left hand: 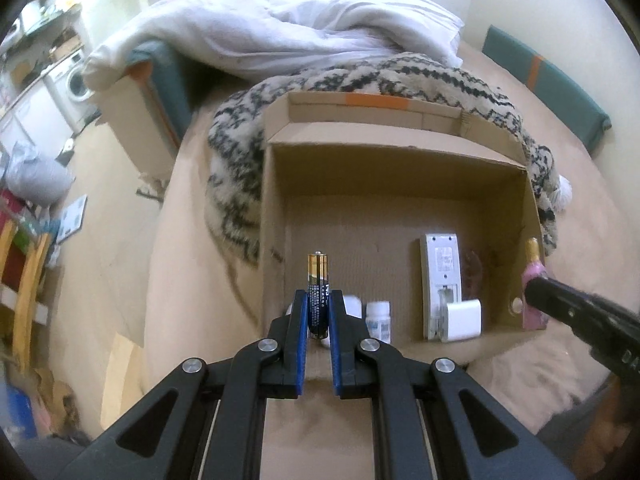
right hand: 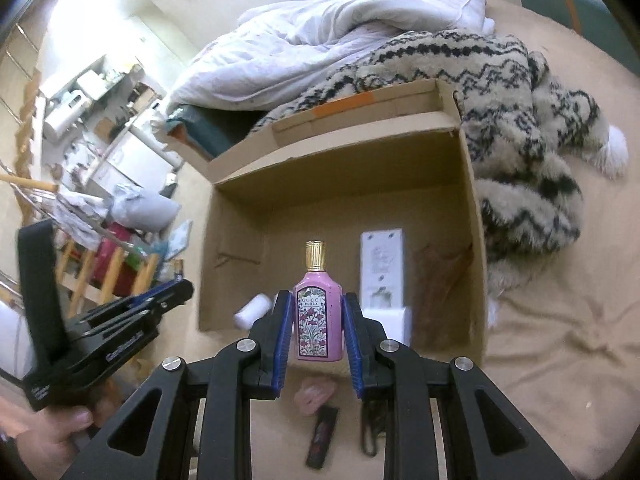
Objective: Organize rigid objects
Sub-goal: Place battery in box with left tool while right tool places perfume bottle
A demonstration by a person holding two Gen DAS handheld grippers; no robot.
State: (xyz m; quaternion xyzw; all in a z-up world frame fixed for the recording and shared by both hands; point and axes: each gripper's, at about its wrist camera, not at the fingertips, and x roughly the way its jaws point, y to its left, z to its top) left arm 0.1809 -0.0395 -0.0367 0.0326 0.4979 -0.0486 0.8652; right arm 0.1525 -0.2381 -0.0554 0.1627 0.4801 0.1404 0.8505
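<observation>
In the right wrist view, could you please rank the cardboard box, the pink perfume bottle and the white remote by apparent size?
1. cardboard box
2. pink perfume bottle, though nearness to the camera enlarges it
3. white remote, lying farther away inside the box, so bottle versus remote is unsure

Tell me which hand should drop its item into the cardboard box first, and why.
Probably the left. The left gripper holds its battery over the cardboard box, above bare floor. The right gripper holds the perfume bottle by the box's right wall, seen from the left wrist.

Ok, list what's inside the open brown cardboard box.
Inside the cardboard box: a white remote control, white charger block, and small white bottle. The left gripper hides another white item.
</observation>
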